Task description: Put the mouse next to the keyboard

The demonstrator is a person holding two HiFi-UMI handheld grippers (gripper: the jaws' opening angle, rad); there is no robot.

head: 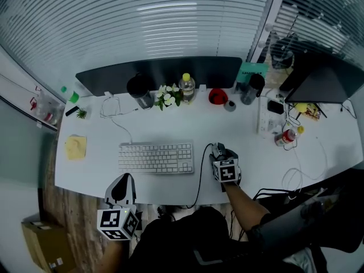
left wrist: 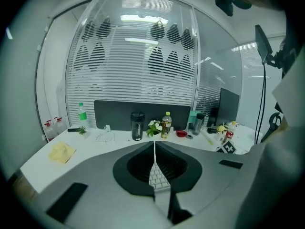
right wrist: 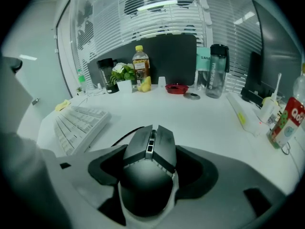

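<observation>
Mouse (right wrist: pixel 147 168) sits on the desk (head: pixel 244 138) just right of the keyboard (head: pixel 156 157). Right gripper (head: pixel 219 156) jaws wide but clamped on its flanks; left gripper (left wrist: pixel 155 173) closed, empty. Likely light, rigid, smooth-shelled — flank grip suits, though the cable (head: pixel 200 175) may tug. Long axis runs away from the person, nose toward the monitor (head: pixel 165 70).

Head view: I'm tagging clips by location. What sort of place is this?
Probably an office workstation: a white desk with a keyboard and wired mouse, a monitor at the right, and slatted window blinds behind.
</observation>
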